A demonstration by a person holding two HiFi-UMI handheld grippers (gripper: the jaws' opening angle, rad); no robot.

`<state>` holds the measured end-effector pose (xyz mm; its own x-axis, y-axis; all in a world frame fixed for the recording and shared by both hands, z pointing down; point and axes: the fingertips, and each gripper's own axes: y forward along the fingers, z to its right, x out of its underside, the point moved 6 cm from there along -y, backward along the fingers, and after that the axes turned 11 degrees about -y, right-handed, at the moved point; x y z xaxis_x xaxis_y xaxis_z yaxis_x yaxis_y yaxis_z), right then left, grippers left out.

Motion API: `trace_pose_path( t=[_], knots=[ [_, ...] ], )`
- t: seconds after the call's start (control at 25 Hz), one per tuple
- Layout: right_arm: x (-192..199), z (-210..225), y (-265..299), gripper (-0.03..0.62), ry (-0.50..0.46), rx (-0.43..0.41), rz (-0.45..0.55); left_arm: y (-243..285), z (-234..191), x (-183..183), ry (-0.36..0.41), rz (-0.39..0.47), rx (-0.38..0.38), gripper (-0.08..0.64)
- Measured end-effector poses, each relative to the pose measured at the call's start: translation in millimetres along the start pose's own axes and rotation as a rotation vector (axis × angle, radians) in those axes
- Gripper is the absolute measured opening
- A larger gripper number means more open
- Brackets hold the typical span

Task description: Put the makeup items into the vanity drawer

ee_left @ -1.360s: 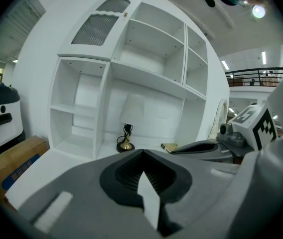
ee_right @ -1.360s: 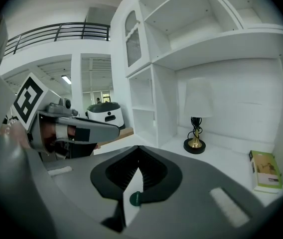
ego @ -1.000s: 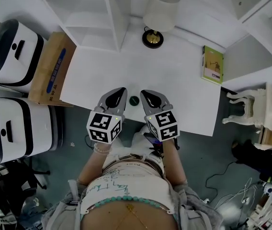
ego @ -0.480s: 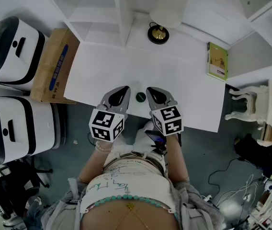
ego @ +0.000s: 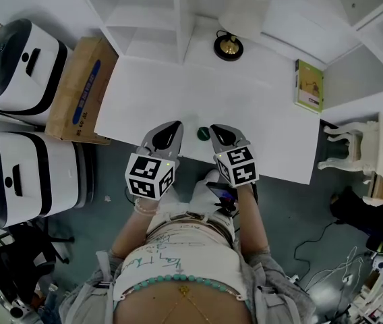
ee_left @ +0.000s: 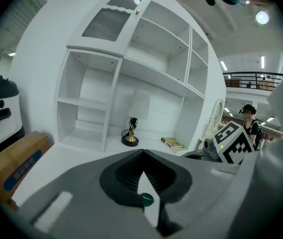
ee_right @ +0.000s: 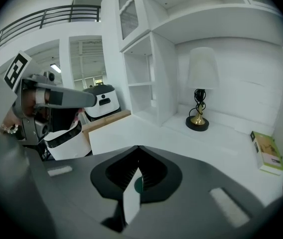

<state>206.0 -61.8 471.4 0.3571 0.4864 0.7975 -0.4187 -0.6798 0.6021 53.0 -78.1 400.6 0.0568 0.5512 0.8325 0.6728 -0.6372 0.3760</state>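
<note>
The one makeup item in sight is a small dark-green round item (ego: 203, 133). It rests on the white vanity top (ego: 259, 113), well forward of the lamp (ego: 229, 46), a little to the lamp's left and close to the edge nearest the person. The left gripper (ego: 174, 126) and right gripper (ego: 215, 128) hover side by side over that same near edge, both pointing toward the lamp, with the green item in the gap between their tips. It lies just beside the right gripper's tip, on that tip's left side, and clearly farther from the left one, so the right hand looks like the nearer one for a pick. Being round, the item has no long axis to line up with, though what kind of pot or lid it is cannot be told. Each gripper's own view shows its jaws brought together at the tips with nothing clamped; the green item only shows through the slit behind them. No view shows the drawer.
</note>
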Motion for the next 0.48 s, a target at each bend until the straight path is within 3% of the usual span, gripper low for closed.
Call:
trace_pose_path(
  t=[0.48],
  knots=[
    [14.4,-14.2,15.0,0.027,-0.019,-0.001,-0.080,-24.3,-20.9,0.8,-0.010,0.007,0.000,0.000]
  ],
)
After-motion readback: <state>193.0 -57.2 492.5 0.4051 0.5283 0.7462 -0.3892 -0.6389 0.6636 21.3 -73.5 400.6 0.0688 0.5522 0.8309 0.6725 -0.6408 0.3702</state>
